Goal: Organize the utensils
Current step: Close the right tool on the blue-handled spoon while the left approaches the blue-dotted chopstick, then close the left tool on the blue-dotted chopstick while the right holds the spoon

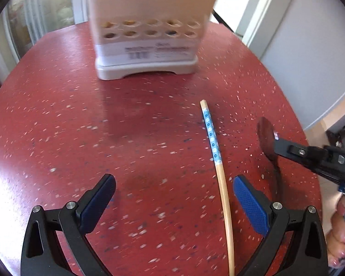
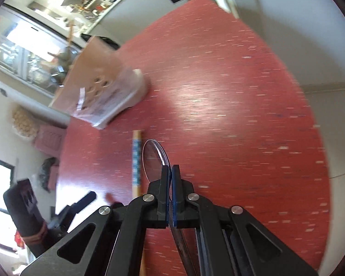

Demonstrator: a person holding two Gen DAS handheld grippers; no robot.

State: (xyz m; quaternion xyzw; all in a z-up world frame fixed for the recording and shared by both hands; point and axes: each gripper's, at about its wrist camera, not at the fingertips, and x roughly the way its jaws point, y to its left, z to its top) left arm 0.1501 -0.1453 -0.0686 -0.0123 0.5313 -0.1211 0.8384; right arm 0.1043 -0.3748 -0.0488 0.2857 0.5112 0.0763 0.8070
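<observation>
A wooden chopstick with a blue patterned band lies on the red speckled table. My left gripper hangs open above it, and the stick's plain end runs just inside the right blue pad. A see-through plastic spoon sticks out from my right gripper, which is shut on its neck, bowl forward, just right of the chopstick. In the left wrist view the right gripper and spoon come in from the right. The beige utensil holder with round holes stands at the far side.
The holder still wears a plastic wrap with a label. A hand grips the right tool at the table's right edge. Pale walls and cabinets surround the round table. The left gripper shows blurred at lower left.
</observation>
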